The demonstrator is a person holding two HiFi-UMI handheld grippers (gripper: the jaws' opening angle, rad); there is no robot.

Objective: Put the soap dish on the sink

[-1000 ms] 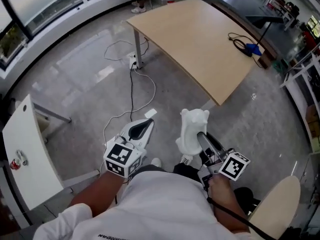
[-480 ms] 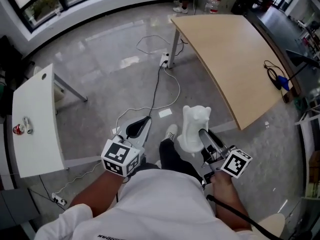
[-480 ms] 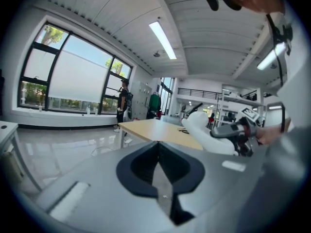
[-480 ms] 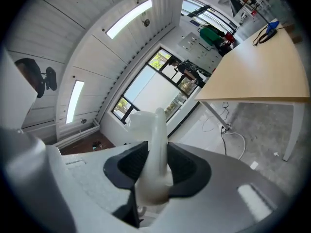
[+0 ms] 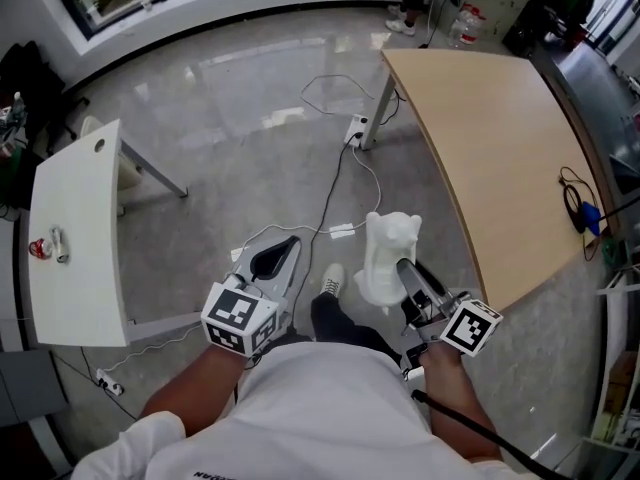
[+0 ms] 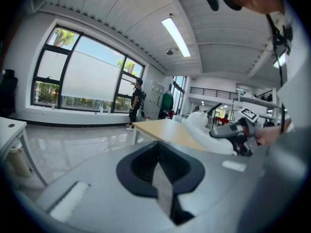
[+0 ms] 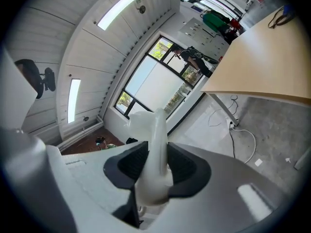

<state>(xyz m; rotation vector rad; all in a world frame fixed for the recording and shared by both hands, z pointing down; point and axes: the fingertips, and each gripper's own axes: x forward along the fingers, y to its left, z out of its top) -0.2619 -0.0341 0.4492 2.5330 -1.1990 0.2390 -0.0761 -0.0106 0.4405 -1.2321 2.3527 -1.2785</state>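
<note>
The white, bear-shaped soap dish [image 5: 388, 253] stands upright in the air in front of the person's body, and my right gripper [image 5: 405, 276] is shut on its lower edge. In the right gripper view the soap dish [image 7: 154, 140] fills the gap between both jaws of the right gripper [image 7: 154, 166]. My left gripper [image 5: 272, 265] is carried beside it on the left, shut, with nothing held; its jaws meet in a thin seam in the left gripper view [image 6: 158, 176]. The soap dish [image 6: 206, 132] also shows there, off to the right. No sink is in view.
A white table [image 5: 75, 238] with a small red item [image 5: 40, 248] stands at the left. A wooden table [image 5: 500, 158] is at the right. Cables [image 5: 340, 183] and a power strip [image 5: 357, 128] lie on the grey floor ahead.
The whole view has swung: the wooden table slid to the right and the white table came further into view on the left. Both grippers kept their places before the body, dish still held.
</note>
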